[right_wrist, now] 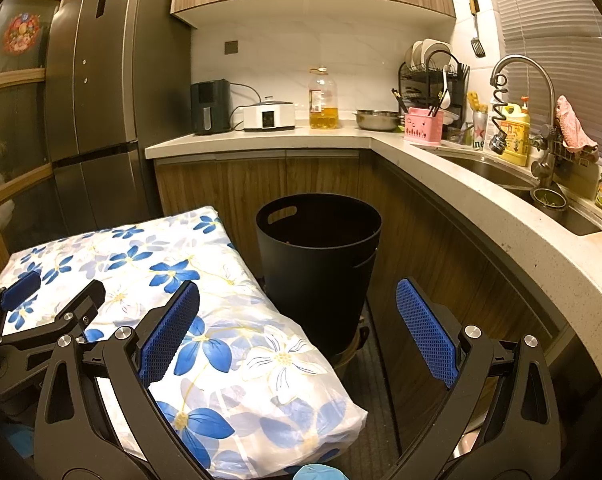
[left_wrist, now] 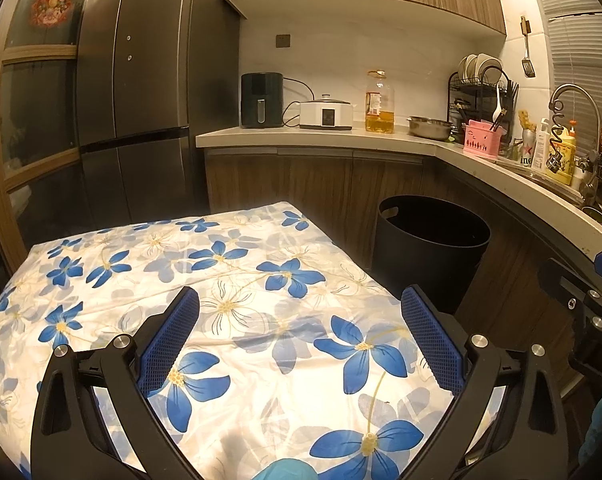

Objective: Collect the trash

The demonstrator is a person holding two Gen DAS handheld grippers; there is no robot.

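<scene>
- Left gripper (left_wrist: 300, 332): jaws spread wide, nothing between them, hovering over the flowered table (left_wrist: 229, 280).
- Right gripper (right_wrist: 297, 328): jaws also released and empty, aimed at the gap between table edge and bin (right_wrist: 319, 256).
- No trash visible on the cloth in either view; can't tell where any remaining piece is. Looks like either the end of the job or a search step.
- For the search: sweep both cameras across the table edges and the floor by the bin before committing to a grasp. Keep jaws wide until a target sits centred between the pads.
- Any drop: carry over the bin rim, release well inside. The bin stands just beside the table corner, so the reach is short.
- Bin: black, round, handle cutout near rim, open top. Interior dark; contents not readable, maybe a speck near the far wall.
- Counter holds a steel bowl (right_wrist: 377, 119), contents not visible, and an oil jug (right_wrist: 323, 100) roughly a quarter full. Not task items, leave them.
</scene>
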